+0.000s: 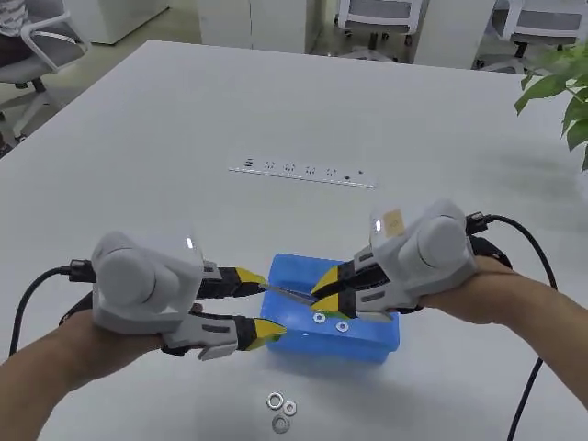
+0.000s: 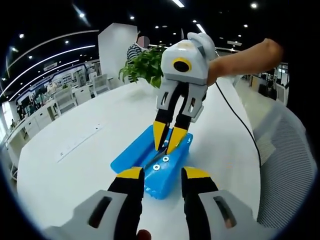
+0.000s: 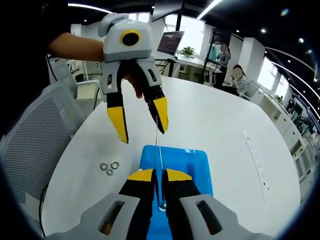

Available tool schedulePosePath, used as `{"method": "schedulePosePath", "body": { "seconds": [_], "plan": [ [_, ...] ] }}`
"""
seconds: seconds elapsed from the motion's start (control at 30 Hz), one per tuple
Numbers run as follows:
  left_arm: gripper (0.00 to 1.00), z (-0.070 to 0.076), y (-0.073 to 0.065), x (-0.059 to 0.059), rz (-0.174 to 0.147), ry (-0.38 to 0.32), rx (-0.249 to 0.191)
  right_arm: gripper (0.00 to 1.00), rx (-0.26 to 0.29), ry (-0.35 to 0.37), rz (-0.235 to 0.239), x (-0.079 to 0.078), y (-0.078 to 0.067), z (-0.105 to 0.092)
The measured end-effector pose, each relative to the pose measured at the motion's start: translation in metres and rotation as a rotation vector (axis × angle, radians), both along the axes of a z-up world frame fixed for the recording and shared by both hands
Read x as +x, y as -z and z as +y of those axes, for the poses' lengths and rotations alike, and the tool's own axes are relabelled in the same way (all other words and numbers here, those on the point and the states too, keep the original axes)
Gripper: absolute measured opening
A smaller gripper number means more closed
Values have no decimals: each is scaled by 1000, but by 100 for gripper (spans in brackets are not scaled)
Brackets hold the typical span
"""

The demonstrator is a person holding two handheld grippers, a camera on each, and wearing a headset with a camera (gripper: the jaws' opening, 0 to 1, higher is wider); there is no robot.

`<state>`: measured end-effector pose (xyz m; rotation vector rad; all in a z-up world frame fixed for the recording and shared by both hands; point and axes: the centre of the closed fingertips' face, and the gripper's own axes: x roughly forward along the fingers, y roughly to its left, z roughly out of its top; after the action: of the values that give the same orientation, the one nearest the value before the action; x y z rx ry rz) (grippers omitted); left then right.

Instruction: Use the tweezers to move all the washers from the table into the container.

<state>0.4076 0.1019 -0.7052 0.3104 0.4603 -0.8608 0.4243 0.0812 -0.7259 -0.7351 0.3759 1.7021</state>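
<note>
Gleaming round washers (image 1: 275, 401), blue container (image 1: 372, 342)

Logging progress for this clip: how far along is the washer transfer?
Done: two washers lie in the blue container. In hand: the right tongs grip the tweezers over the container; the left tongs are open. Left: three washers on the table.

No legible text, brand or number can be read. The printed strip (image 1: 303, 173) on the counter (image 1: 184, 119) carries dark marks too small to read.
</note>
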Motion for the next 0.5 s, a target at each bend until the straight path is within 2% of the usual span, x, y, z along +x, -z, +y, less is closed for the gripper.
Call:
{"method": "schedulePosePath", "body": {
  "seconds": [0.23,0.5],
  "plan": [
    [28,-4,-2,2,-8,7,-4,8,-1,6,3,0,4,-4],
    [18,-9,-7,4,-35,32,1,8,-4,-4,3,-1,9,-6]
  ]
}}
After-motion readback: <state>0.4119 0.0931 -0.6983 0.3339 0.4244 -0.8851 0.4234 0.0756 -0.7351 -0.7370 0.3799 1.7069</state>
